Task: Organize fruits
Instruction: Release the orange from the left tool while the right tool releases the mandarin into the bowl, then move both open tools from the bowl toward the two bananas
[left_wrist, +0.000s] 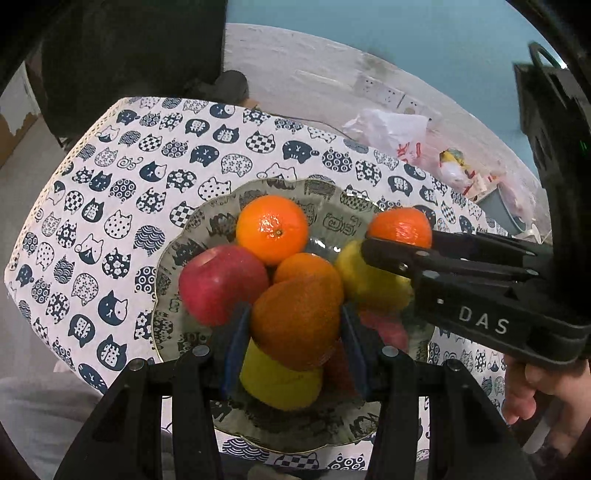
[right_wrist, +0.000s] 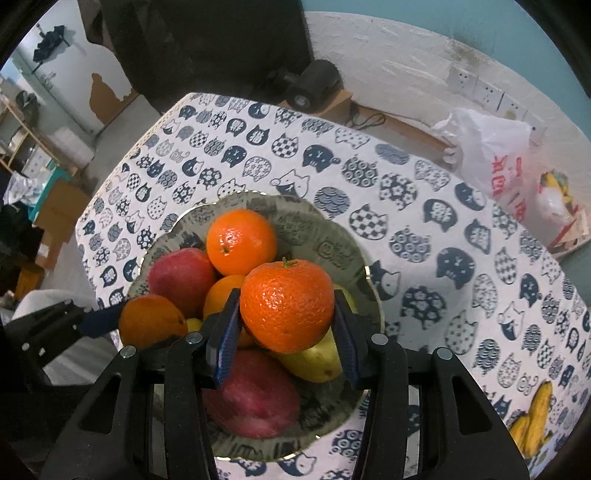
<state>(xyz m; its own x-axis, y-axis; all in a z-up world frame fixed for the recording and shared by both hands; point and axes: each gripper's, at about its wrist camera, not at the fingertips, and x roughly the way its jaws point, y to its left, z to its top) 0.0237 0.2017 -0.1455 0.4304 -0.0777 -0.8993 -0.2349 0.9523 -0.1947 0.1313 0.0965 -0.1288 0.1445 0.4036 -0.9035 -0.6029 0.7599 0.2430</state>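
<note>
Right wrist view: right gripper (right_wrist: 286, 334) clamps an orange (right_wrist: 286, 304) over the bowl (right_wrist: 332, 251); left gripper (left_wrist: 293, 332) pinches another (left_wrist: 297, 321).

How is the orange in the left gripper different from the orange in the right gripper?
The orange in the left gripper looks duller and darker, while the orange in the right gripper is bright and glossy. The right one shows a green stem stub on top; the left one shows none. The left one looks taller than wide; the right one is round. Both are clamped between blue pads over the plate of fruit.
</note>
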